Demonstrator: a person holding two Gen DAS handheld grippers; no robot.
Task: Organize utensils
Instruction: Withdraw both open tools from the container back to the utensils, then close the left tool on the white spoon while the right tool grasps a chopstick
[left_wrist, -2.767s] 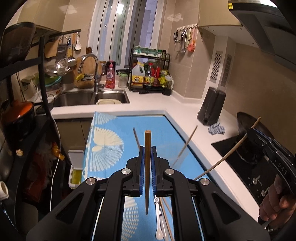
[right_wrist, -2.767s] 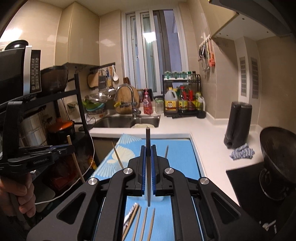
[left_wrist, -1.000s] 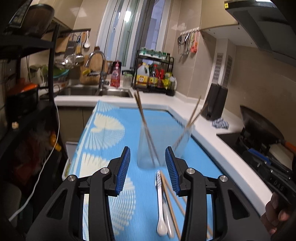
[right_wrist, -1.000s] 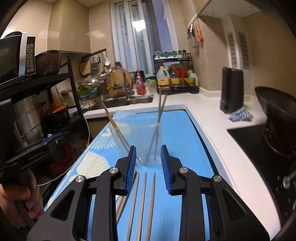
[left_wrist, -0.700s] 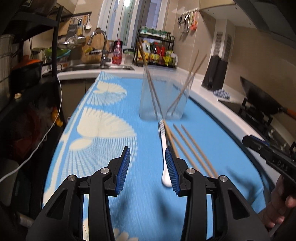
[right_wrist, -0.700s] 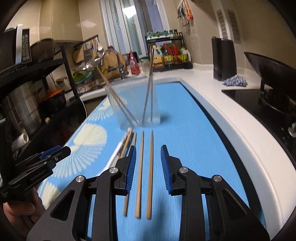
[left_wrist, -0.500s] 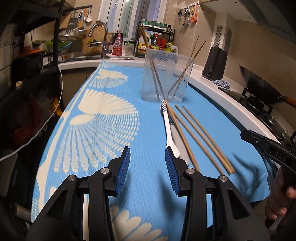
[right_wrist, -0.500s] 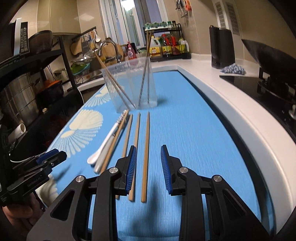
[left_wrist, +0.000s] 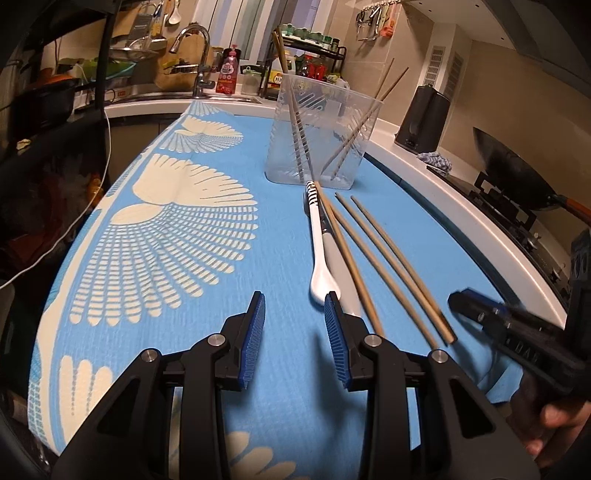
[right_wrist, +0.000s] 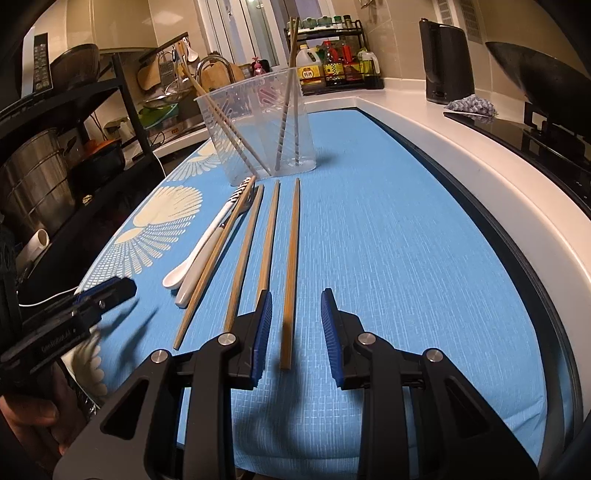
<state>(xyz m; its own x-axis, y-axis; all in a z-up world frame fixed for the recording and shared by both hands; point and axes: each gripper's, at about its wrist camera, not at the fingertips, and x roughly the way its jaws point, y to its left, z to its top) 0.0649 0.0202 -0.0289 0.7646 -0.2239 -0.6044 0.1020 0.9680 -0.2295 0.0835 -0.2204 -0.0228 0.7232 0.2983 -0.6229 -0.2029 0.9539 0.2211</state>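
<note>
Both grippers are low over the near edge of the blue mat, and both are empty with the jaws apart. The right gripper has its jaws on either side of the near end of the rightmost chopstick, but the pads do not touch it yet. The left gripper is just before the bowl of the white spoon, a little to the left of it.

On the mat lie four chopsticks, the spoon and one more white-handled utensil, all side by side and pointing to the clear cup at the far end. The cup already holds four chopsticks, which lean against its rim.

The step in hand seems to be picking up the next piece for each gripper. For the right one, I would go down until the pads reach the mat, keep the chopstick in the middle between them, and close near its end, so that the stick stays along the fingers. The next chopstick lies near, so the left pad must enter the gap without pushing it. The left gripper should move a little to the right first. The spoon touches the white-handled utensil and a chopstick, so it may drag them.
</note>
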